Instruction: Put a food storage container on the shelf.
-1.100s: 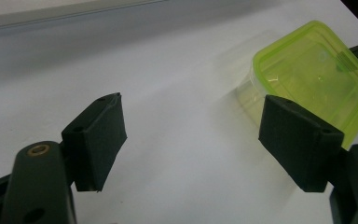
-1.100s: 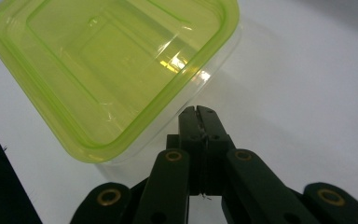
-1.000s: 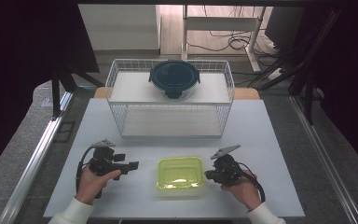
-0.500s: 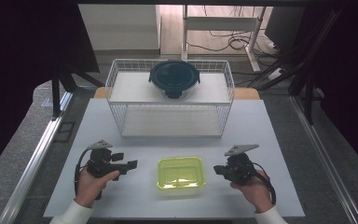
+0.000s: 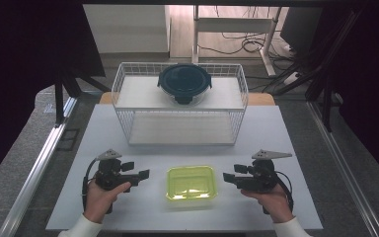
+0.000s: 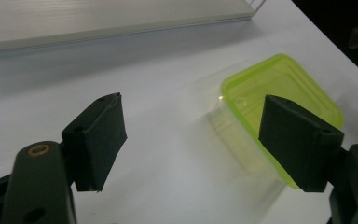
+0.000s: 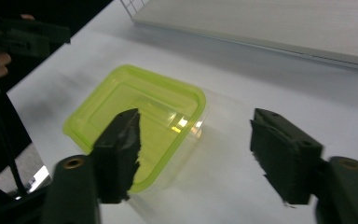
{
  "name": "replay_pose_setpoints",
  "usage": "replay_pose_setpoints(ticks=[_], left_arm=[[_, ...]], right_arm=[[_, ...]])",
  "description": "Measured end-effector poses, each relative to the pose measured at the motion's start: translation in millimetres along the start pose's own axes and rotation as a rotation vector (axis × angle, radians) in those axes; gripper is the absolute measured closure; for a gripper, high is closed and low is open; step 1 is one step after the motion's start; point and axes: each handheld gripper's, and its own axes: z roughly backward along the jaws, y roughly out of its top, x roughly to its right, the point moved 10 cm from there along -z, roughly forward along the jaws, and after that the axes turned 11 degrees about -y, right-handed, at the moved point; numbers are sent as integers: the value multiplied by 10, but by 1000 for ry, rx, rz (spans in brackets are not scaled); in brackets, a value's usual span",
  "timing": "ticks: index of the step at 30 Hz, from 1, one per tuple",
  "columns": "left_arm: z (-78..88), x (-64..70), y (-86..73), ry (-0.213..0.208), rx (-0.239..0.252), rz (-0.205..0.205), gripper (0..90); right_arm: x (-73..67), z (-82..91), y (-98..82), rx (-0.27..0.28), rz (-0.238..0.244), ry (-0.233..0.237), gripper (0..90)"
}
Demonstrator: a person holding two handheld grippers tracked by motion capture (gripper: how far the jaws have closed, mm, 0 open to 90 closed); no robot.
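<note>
I saw a glossy, rounded-square lime plastic container (image 5: 191, 181) on the matte white table (image 5: 296, 128). My left gripper (image 5: 139, 176) stood released; my right gripper (image 5: 231, 178) had just been opening, gripping nothing.

You have a translucent, glossy plastic container (image 5: 191, 181) with a yellow-green lid on a smooth, matt white table (image 5: 296, 128). The basket (image 5: 180, 106) behind it is thin white wire, and the round container (image 5: 184, 82) on it has a dark, shiny plastic lid. Your grippers' pads (image 7: 121, 140) look matt black and rough-edged.
</note>
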Motion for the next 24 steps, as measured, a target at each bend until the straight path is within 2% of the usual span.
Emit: replay_pose_setpoints(ticks=[4,6,9,11,14,19,20,24], left_arm=[[-33,74,-19,-15,-13,-1,212],[-32,128,-30,-33,-5,18,208],[-34,133,-35,-34,-7,22,208],[-49,132,-39,-41,-12,36,216],[-111,158,-49,-73,-17,71,224],[-193,183,-80,-93,-40,92,233],[-238,209,-85,-108,-46,112,234],[-318,250,-138,-136,-75,132,250]], right_arm=[[17,12,8,14,-26,14,267],[-2,-11,2,7,-12,28,266],[-29,-71,-30,-13,0,27,264],[-38,-90,-46,-20,2,28,264],[-55,-128,-96,-47,-7,26,278],[-77,-162,-117,-59,-10,9,281],[-113,-193,-149,-78,-13,7,283],[-146,-224,-191,-85,-6,1,336]])
